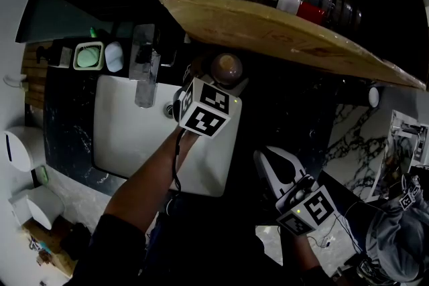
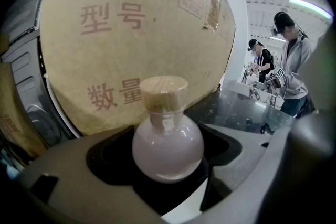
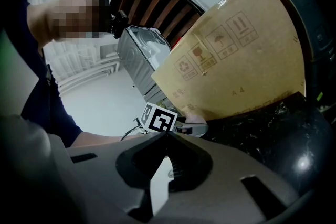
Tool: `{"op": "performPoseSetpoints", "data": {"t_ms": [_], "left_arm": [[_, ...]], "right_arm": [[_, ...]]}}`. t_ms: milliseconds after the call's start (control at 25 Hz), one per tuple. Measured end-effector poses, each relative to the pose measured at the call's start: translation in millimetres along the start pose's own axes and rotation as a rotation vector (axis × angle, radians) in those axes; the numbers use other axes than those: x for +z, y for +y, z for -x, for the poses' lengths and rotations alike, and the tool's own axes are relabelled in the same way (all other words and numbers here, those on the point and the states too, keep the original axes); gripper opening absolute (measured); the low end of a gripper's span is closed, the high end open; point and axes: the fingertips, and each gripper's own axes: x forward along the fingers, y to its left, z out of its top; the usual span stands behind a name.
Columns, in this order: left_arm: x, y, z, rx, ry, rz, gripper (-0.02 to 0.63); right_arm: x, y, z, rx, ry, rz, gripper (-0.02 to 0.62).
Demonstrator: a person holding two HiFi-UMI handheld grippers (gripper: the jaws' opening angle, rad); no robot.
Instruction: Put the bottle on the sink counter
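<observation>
A round, pale pink bottle (image 1: 226,69) with a light wooden cap sits upright between the jaws of my left gripper (image 1: 214,82), which is shut on its belly. In the left gripper view the bottle (image 2: 167,144) fills the cut-out between the grey jaws of the left gripper (image 2: 168,168). It is over the dark counter (image 1: 281,110) behind the right rear corner of the white sink (image 1: 120,144); I cannot tell if it rests there. My right gripper (image 1: 269,163) hangs lower right, shut and empty, its tips meeting in the right gripper view (image 3: 168,135).
A big cardboard box (image 1: 268,23) holding clear bottles overhangs the counter just behind the pink bottle. A chrome faucet (image 1: 146,70) and a green soap dish (image 1: 88,55) stand at the sink's back edge. Two people (image 2: 291,60) stand far off.
</observation>
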Motion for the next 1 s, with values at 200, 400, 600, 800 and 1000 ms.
{"op": "performPoseSetpoints", "data": {"t_ms": [200,400,600,800,1000], "left_arm": [[0.1,-0.9,-1.6,0.015,0.002,-0.019,0.388],[-0.3,-1.3,-2.5,0.028,0.007,-0.037,0.388],[-0.3,-1.0,-2.5,0.034,0.004,-0.035,0.388],[-0.6,-0.9,-2.9,0.039,-0.002,-0.034,0.388],[-0.8,-1.6,-2.5,0.030,-0.005,-0.029,0.388]], "right_arm": [[-0.7,-3.2,0.8,-0.002,0.005,-0.009,0.026],[0.6,-3.7,-0.6,0.001,0.004,-0.014,0.026],[2.1,-1.9,-2.4,0.006,0.008,-0.009,0.026],[2.2,-0.6,-3.4,0.009,0.008,-0.011,0.026],[1.4,2.5,-5.3,0.012,0.010,-0.009,0.026]]}}
